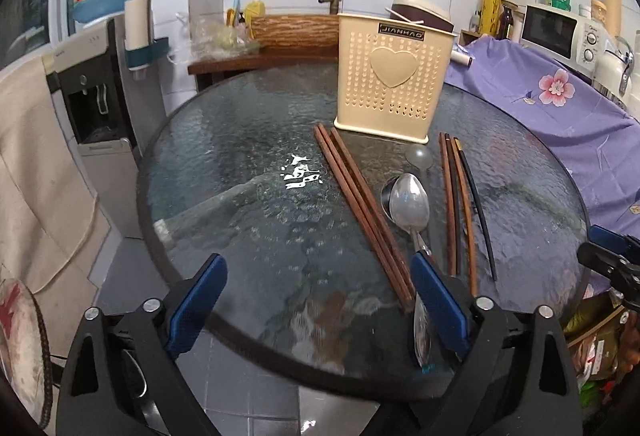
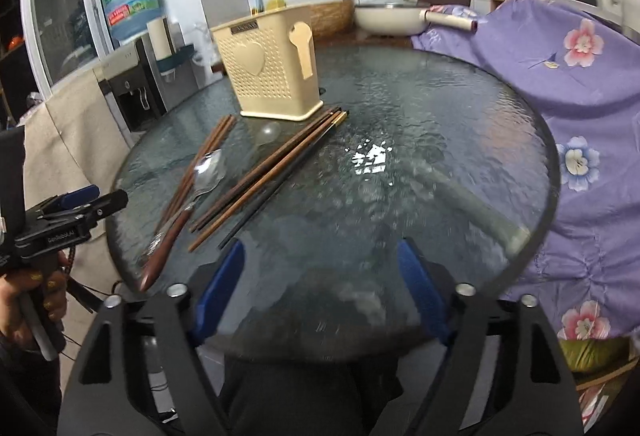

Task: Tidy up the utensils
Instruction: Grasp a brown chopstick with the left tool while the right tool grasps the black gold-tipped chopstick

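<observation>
Utensils lie on the round textured-glass table (image 1: 240, 164) before the cream perforated plastic holder (image 1: 394, 76): reddish-brown wooden chopsticks (image 1: 360, 204), a steel spoon (image 1: 410, 204) and a mixed brown-and-black chopstick bundle (image 1: 460, 204). We see the spoon's handle partly hidden behind the left gripper (image 1: 316, 300), whose jaws gape wide, empty, the reddish chopsticks' near ends between them. Our right gripper (image 2: 320, 292) hangs open too, holding nothing, all utensils to its left; the glass there blurs.

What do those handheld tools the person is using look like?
Each tool, left and right, has two black triangular arms with cut-out windows and silver bolts, ending in blue padded fingers. Seen from the right camera, the left tool is a black pistol-grip body with white lettering, and thin dark cords hang below it.
</observation>
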Demonstrator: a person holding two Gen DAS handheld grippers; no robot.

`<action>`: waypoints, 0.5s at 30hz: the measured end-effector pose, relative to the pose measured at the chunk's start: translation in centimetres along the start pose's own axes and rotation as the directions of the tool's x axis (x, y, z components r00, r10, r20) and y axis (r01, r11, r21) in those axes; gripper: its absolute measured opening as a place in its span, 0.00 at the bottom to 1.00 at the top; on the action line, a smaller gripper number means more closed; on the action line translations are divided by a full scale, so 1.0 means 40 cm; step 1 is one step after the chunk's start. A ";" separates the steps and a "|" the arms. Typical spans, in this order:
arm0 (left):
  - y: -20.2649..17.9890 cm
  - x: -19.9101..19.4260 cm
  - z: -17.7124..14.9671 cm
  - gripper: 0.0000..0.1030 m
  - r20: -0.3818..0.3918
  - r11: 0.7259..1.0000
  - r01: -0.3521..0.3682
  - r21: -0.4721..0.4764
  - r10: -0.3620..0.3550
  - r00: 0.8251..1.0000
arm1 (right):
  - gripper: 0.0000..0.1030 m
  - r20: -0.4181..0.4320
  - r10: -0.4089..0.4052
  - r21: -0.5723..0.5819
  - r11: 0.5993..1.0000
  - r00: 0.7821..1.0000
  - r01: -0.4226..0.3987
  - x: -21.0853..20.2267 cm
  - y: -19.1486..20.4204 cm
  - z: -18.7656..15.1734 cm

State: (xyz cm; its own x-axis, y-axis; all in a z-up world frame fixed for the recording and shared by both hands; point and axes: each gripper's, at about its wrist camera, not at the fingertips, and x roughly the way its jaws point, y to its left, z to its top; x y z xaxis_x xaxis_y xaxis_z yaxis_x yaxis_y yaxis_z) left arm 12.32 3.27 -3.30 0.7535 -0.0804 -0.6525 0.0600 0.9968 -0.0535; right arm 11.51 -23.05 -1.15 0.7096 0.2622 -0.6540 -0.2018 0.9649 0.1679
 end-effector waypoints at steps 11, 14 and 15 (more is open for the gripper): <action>0.022 0.144 0.122 0.72 -0.087 0.999 -0.005 0.046 0.009 0.996 | 0.50 -0.182 0.048 0.011 0.999 0.982 -0.047 0.260 0.001 0.200; 0.033 0.167 0.134 0.69 -0.115 0.999 0.021 0.025 -0.018 0.993 | 0.48 -0.222 0.057 0.015 0.998 0.973 -0.055 0.312 0.008 0.219; 0.031 0.172 0.136 0.69 -0.119 0.999 0.026 0.025 -0.023 0.993 | 0.48 -0.229 0.047 0.021 0.999 0.972 -0.044 0.325 0.009 0.223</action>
State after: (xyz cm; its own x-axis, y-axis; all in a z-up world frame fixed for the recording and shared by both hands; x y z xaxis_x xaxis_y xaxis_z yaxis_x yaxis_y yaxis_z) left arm 21.14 3.97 -3.74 0.6687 -0.1025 -0.7364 0.0957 0.9941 -0.0514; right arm 26.70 -19.17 -3.00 0.5263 0.2975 -0.7966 -0.2183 0.9527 0.2116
